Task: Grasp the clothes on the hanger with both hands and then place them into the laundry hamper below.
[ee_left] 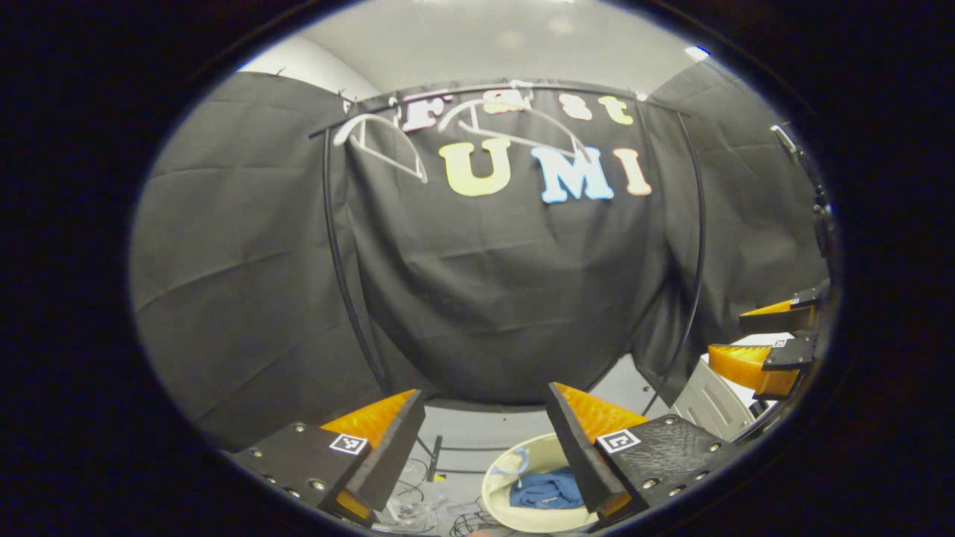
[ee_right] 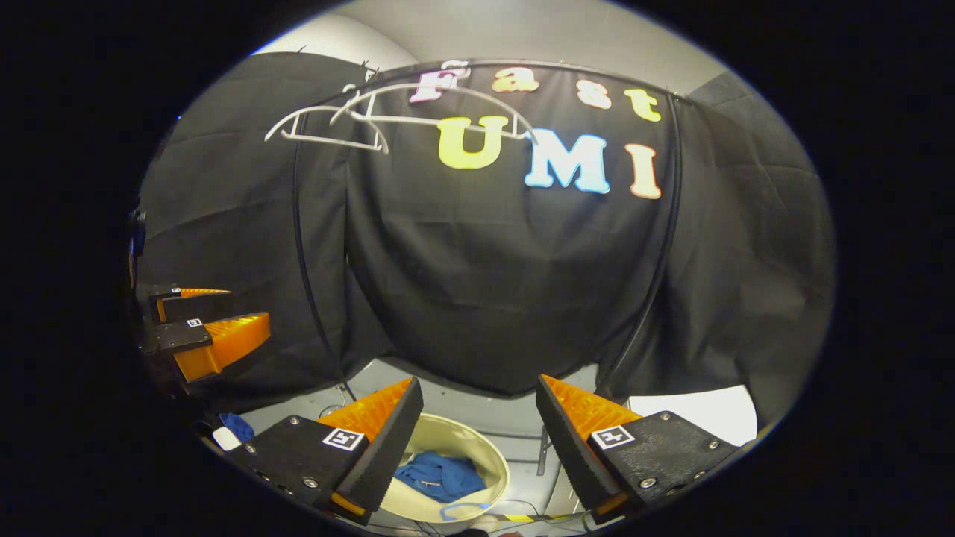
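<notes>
Blue clothes (ee_right: 440, 476) in hamper (ee_right: 492, 455) — both grippers (left (ee_left: 481, 440), right (ee_right: 477, 436)) spread, holding nothing.

Between the left claw (ee_left: 485, 440) and the black cloth wall (ee_left: 492, 291) the air stands open. Both claws have their fingers spread wide with nothing between them. High up in the frame, two bare white hangers (ee_right: 388, 119) hang from the dark rail (ee_right: 522, 71), whose thin uprights (ee_right: 306, 246) run down either side. Low centre, the hamper (ee_right: 485, 455) gapes open-mouthed, blue clothes (ee_right: 440, 476) lying in its bottom. The right claw (ee_right: 474, 436) hovers above it; cables (ee_left: 418, 507) clutter the floor beside the hamper.
</notes>
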Available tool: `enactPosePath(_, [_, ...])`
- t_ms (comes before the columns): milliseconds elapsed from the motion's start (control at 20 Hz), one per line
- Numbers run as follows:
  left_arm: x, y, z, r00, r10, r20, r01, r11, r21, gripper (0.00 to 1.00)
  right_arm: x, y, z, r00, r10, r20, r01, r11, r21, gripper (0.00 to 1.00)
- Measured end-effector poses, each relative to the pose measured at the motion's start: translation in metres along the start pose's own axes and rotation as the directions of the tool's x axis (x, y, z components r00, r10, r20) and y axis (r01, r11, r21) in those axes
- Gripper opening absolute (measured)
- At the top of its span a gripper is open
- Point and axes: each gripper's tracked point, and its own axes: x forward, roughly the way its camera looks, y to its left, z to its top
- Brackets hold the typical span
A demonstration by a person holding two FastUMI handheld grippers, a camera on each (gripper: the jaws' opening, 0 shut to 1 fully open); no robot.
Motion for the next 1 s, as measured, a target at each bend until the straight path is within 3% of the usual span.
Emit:
enactPosePath(50, [-0.009,0.001,0.014,1.000,-0.001,0.026,0.001,1.000,-0.003,0.95,-0.006,-0.003,0.014,0.999,-0.008,0.031,0.008,1.000,0.006,0.94])
enactPosePath(150, [-0.020,0.007,0.045,0.996,0.006,0.087,-0.006,1.000,-0.009,0.95,-0.022,-0.007,0.042,0.995,-0.020,0.095,0.018,1.000,0.023,0.95])
enactPosePath(200, [-0.025,0.010,0.058,0.994,0.011,0.111,-0.010,1.000,-0.012,0.89,-0.030,-0.011,0.055,0.991,-0.030,0.132,0.026,0.999,0.031,0.94])
enactPosePath(250, [-0.032,0.015,0.072,0.991,0.018,0.135,-0.015,1.000,-0.019,1.00,-0.038,-0.015,0.070,0.986,-0.037,0.165,0.031,0.999,0.037,0.94])
enactPosePath(300, [-0.043,0.020,0.085,0.987,0.018,0.162,-0.013,0.999,-0.030,1.00,-0.048,-0.019,0.085,0.978,-0.045,0.206,0.038,0.998,0.040,0.94])
enactPosePath(400, [-0.058,0.033,0.112,0.978,0.030,0.205,-0.021,0.999,-0.048,0.89,-0.062,-0.035,0.112,0.957,-0.076,0.280,0.068,0.997,0.038,0.94])
enactPosePath(450, [-0.064,0.041,0.124,0.974,0.039,0.225,-0.028,0.998,-0.052,0.92,-0.069,-0.042,0.122,0.949,-0.090,0.303,0.083,0.996,0.036,0.94])
enactPosePath(600, [-0.080,0.062,0.152,0.959,0.063,0.276,-0.049,0.997,-0.057,0.99,-0.093,-0.052,0.141,0.928,-0.128,0.351,0.114,0.992,0.060,0.94])
enactPosePath(750, [-0.090,0.078,0.166,0.948,0.073,0.310,-0.056,0.996,-0.062,0.89,-0.116,-0.062,0.140,0.903,-0.182,0.388,0.160,0.983,0.088,0.94])
enactPosePath(850, [-0.098,0.089,0.175,0.936,0.098,0.337,-0.084,0.995,-0.056,0.99,-0.123,-0.066,0.145,0.886,-0.211,0.412,0.184,0.977,0.106,0.94])
enactPosePath(1000, [-0.109,0.101,0.184,0.921,0.124,0.369,-0.116,0.992,-0.046,0.99,-0.128,-0.073,0.144,0.871,-0.242,0.427,0.209,0.970,0.124,0.94])
